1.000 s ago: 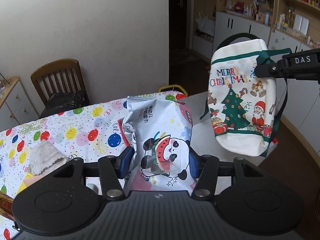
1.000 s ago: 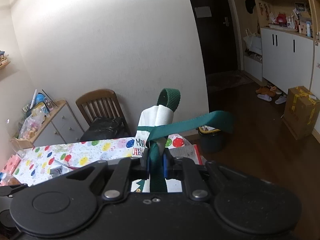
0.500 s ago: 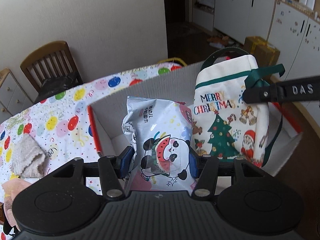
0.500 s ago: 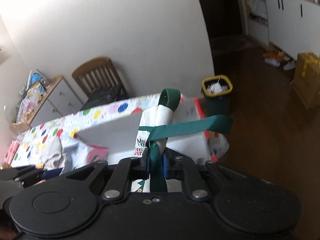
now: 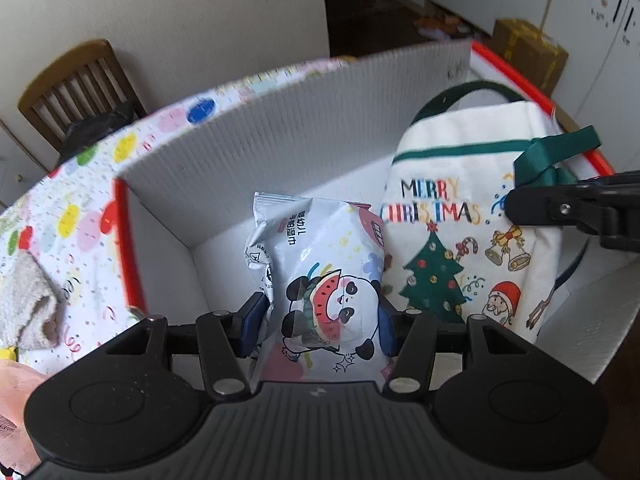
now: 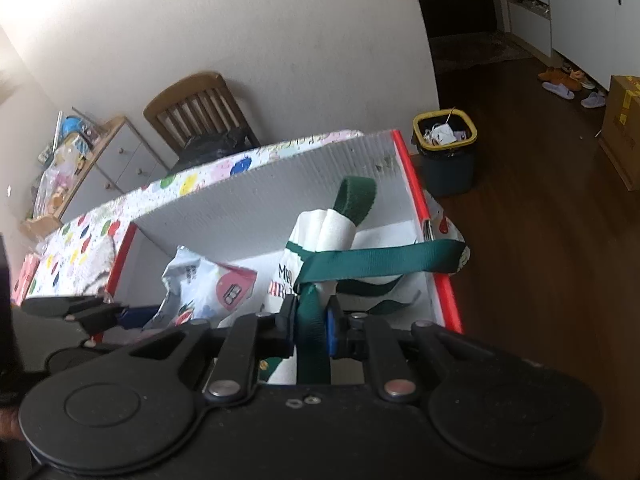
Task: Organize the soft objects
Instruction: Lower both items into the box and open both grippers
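Note:
My left gripper (image 5: 318, 320) is shut on a white snack packet with a panda print (image 5: 320, 280), held inside a white corrugated box with red edges (image 5: 280, 128). Beside it on the right hangs a white "Merry Christmas" cloth bag (image 5: 460, 248) with green trim. My right gripper (image 6: 310, 320) is shut on that bag's green strap (image 6: 312, 344), the bag (image 6: 324, 236) hanging low inside the box (image 6: 280, 184). In the left wrist view the right gripper's finger (image 5: 560, 210) reaches in from the right. The packet (image 6: 208, 280) shows left of the bag in the right wrist view.
The box stands on a table with a balloon-print cloth (image 5: 80, 184). A beige knitted cloth (image 5: 28, 304) lies on it left of the box. A wooden chair (image 6: 200, 108) stands behind, a bin (image 6: 446, 144) on the floor to the right.
Both grippers have come down and tilted further downward. The packet and the Christmas bag went from above the table's edge into the white box.

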`<state>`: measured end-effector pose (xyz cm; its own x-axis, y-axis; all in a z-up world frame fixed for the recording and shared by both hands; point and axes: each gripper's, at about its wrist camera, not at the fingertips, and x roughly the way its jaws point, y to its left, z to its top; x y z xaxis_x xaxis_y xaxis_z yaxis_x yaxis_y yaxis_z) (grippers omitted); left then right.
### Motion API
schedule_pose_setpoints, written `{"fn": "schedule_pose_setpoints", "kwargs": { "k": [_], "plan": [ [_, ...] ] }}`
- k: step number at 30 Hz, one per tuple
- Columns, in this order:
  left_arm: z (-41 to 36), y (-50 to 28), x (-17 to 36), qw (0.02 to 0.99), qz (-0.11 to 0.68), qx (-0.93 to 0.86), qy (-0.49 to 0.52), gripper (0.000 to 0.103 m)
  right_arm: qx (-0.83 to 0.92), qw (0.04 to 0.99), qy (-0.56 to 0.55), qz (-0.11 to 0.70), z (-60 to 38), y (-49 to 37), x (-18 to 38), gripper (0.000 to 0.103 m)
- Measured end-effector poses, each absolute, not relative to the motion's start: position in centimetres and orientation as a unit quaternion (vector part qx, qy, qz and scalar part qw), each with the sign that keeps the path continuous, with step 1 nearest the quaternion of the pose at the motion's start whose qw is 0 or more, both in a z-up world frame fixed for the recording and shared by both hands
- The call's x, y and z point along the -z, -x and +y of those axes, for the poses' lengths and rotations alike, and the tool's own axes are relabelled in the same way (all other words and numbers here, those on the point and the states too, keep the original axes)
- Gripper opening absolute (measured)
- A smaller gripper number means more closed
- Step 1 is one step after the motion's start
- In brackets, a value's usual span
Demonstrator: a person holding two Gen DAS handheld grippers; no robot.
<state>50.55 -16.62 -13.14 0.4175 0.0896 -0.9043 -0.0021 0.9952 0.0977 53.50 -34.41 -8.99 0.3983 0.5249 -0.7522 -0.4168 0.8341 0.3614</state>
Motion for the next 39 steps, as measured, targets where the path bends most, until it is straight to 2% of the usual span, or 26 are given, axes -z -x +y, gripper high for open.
{"fn": "schedule_pose_setpoints", "kwargs": {
  "k": [15, 20, 23, 24, 25, 26, 27, 39],
  "plan": [
    [-16.4, -51.0, 13.8, 0.827, 0.561, -0.026, -0.027, 0.059, -0.284, 0.814, -0.024, 0.506, -34.9, -52.5, 9.4, 0.025],
    [-16.0, -51.0, 13.4, 0.833, 0.553, -0.019, -0.018, 0.065, -0.287, 0.813, -0.020, 0.507, -35.0, -52.2, 9.0, 0.031],
    [-16.0, -50.8, 12.8, 0.839, 0.544, -0.018, -0.015, 0.070, -0.294, 0.810, -0.018, 0.507, -35.0, -52.0, 8.7, 0.041],
    [-15.9, -50.6, 12.6, 0.841, 0.540, -0.018, -0.014, 0.074, -0.297, 0.809, -0.018, 0.507, -35.0, -52.0, 8.6, 0.051],
    [-15.9, -50.5, 12.3, 0.844, 0.536, -0.017, -0.012, 0.074, -0.301, 0.809, -0.015, 0.504, -35.1, -51.9, 8.4, 0.070],
    [-15.9, -50.3, 12.0, 0.846, 0.533, -0.015, -0.009, 0.074, -0.302, 0.811, -0.012, 0.500, -35.1, -51.7, 8.2, 0.077],
    [-16.0, -50.1, 11.7, 0.848, 0.530, -0.013, -0.005, 0.074, -0.304, 0.814, -0.011, 0.494, -35.2, -51.6, 7.9, 0.079],
    [-15.7, -45.9, 7.1, 0.880, 0.475, -0.003, 0.019, 0.074, -0.309, 0.823, -0.021, 0.476, -36.2, -49.8, 5.7, 0.080]
  ]
}}
